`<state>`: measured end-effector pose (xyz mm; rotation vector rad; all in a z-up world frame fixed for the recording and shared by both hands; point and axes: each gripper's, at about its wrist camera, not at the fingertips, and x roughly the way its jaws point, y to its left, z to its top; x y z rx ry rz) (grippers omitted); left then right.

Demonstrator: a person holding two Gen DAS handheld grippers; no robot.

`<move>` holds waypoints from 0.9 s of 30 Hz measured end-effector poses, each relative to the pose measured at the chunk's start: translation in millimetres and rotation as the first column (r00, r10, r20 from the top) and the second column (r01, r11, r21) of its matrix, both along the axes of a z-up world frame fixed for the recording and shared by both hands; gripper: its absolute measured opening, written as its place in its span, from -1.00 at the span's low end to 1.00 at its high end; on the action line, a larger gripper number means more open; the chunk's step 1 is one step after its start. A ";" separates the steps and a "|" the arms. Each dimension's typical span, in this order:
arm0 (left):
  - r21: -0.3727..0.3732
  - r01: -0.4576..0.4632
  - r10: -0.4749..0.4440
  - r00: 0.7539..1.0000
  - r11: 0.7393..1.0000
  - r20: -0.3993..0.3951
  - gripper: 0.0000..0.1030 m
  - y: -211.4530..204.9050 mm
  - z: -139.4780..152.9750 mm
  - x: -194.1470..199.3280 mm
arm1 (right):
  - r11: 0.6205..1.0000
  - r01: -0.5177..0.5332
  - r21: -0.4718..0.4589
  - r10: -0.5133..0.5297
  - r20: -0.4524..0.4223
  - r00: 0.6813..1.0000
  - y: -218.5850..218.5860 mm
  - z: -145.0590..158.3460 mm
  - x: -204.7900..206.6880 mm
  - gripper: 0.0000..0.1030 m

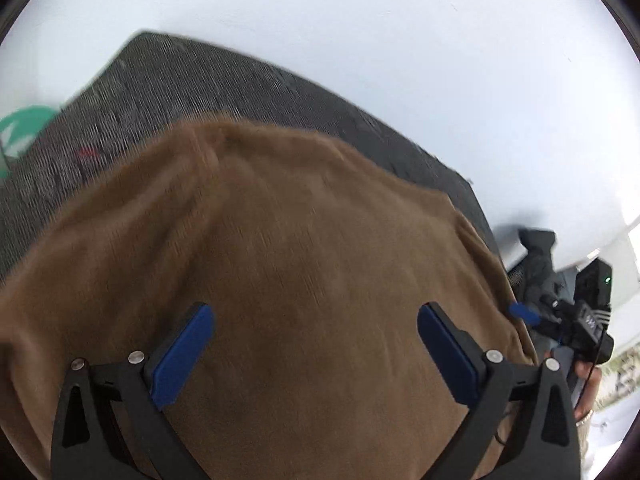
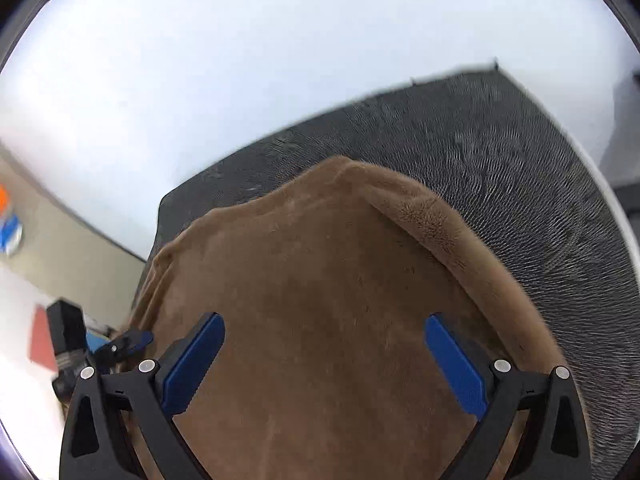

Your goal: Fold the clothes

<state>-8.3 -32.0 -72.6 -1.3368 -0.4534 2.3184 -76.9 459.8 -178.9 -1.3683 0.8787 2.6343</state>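
Note:
A brown fleecy garment (image 1: 288,264) lies spread on a dark grey woven mat (image 1: 168,80). My left gripper (image 1: 316,332) hangs over the cloth, open, its blue pads wide apart with nothing between them. In the right wrist view the same brown garment (image 2: 320,300) fills the lower middle, with a thick folded hem (image 2: 432,224) along its right edge. My right gripper (image 2: 324,344) is also open above the cloth, holding nothing. The right gripper (image 1: 524,314) shows at the right of the left wrist view, beside the garment's edge.
The mat (image 2: 520,168) rests on a white surface (image 1: 400,40). A green object (image 1: 20,132) sits at the far left. The other gripper's black body (image 2: 68,336) and a red patch (image 2: 42,336) show at the left of the right wrist view. A person's hand (image 1: 586,396) holds the right tool.

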 end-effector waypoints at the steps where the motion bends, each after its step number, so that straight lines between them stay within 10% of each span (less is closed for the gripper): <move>1: -0.014 -0.014 0.014 1.000 1.000 -0.001 0.99 -2.5 -0.9 -7.0 | 1.000 0.020 -0.006 -0.020 0.026 0.999 4.6 -8.3 -8.5 0.99; 6: -0.072 -0.077 0.077 0.997 0.994 0.000 0.99 -26.2 -19.8 -29.1 | 0.966 0.135 0.219 -0.155 0.076 0.985 34.4 -33.4 -26.8 0.99; 15: -0.136 -0.032 0.017 0.994 0.990 -0.107 0.99 -25.9 -24.2 -16.9 | 0.937 0.234 0.258 -0.262 0.081 0.962 85.2 -37.7 -36.6 1.00; 20: -0.130 -0.036 0.022 0.994 0.991 -0.110 0.99 -24.4 -27.6 -17.6 | 0.939 0.204 0.277 -0.202 -0.036 0.979 55.2 -3.5 -23.6 1.00; 27: -0.121 -0.038 0.024 0.993 0.992 -0.113 0.99 -24.0 -30.4 -14.1 | 0.972 0.007 0.236 -0.017 0.039 0.999 1.8 -10.5 -74.2 1.00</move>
